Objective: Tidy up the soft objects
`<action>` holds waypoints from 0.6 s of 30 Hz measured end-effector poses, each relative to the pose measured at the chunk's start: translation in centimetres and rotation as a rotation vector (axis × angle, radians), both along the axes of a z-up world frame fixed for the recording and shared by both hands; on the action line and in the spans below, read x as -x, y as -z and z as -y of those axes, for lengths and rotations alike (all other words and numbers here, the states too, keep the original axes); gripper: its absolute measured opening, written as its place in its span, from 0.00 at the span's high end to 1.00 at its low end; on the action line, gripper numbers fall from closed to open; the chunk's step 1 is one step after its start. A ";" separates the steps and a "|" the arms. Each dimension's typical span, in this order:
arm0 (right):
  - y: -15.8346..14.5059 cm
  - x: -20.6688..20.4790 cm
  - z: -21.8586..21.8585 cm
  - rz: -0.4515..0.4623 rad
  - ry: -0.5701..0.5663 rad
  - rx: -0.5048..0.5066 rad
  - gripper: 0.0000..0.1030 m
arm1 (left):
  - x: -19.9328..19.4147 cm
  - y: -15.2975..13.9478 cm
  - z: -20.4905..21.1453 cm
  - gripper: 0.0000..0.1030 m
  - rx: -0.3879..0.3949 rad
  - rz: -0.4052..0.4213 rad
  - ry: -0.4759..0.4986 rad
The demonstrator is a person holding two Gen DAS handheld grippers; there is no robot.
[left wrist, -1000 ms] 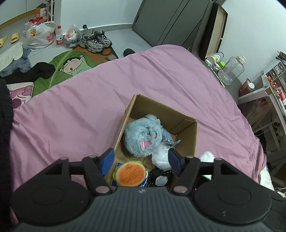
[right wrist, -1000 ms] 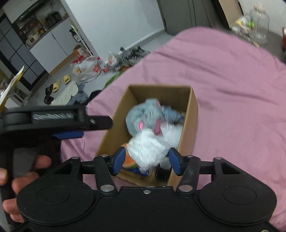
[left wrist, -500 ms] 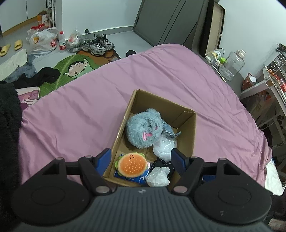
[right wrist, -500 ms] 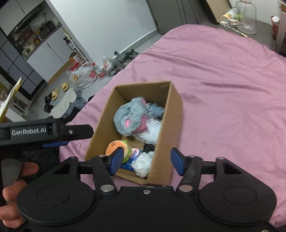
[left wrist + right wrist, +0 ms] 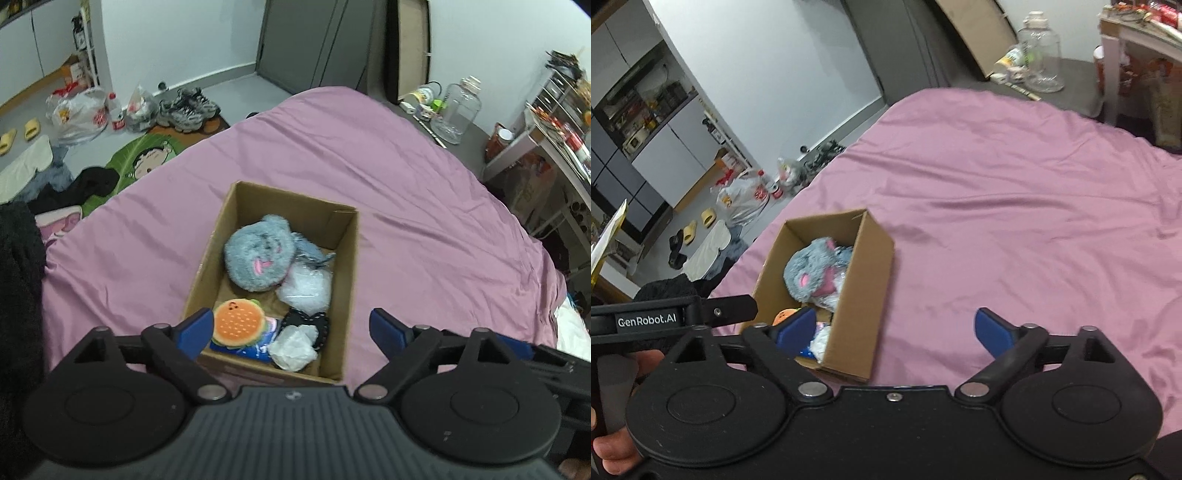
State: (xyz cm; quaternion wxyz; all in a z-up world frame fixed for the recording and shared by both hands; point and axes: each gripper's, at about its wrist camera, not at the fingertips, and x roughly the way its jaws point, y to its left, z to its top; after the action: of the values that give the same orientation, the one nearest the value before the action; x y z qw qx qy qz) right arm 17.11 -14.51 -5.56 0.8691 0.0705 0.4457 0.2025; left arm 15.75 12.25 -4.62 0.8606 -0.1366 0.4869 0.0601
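A cardboard box [image 5: 349,236] [image 5: 864,277] sits on the pink bed. Inside lie a grey plush toy [image 5: 258,254] [image 5: 809,269], a burger plush [image 5: 239,323], a clear plastic bag [image 5: 306,288], a crumpled white bag [image 5: 293,349] and a black bow piece [image 5: 306,319]. My left gripper [image 5: 293,328] hangs above the box's near end, jaws opening wide, nothing between them. My right gripper [image 5: 895,330] is off to the right of the box, jaws opening wide and empty. The left gripper's body [image 5: 665,317] and a hand [image 5: 613,450] show at the left edge of the right wrist view.
The pink sheet [image 5: 424,206] spreads around the box. On the floor beyond lie shoes [image 5: 184,107], plastic bags [image 5: 77,114], a cartoon mat [image 5: 147,158] and slippers [image 5: 18,133]. A glass jar [image 5: 458,110] and shelves [image 5: 561,122] stand at the right.
The white bag that was between the right gripper's jaws now lies in the box. Both grippers have drawn back from the box and their jaws have spread wide.
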 end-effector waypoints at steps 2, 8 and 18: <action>-0.5 0.5 0.8 0.018 0.002 0.003 0.00 | 0.3 -0.4 1.0 0.09 -0.017 0.006 0.007; -1.6 2.3 2.7 0.048 0.011 0.028 0.00 | 1.7 -1.2 3.5 0.04 -0.037 0.022 0.007; -2.9 5.5 5.2 0.104 0.047 0.044 0.00 | 5.1 -2.0 5.8 0.03 -0.066 0.061 0.032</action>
State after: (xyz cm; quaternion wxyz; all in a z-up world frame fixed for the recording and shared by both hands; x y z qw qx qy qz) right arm 11.63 -19.68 -2.65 0.8969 0.0510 0.4027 0.1756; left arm 10.64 6.42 -2.59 0.8799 -0.1020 0.4604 0.0584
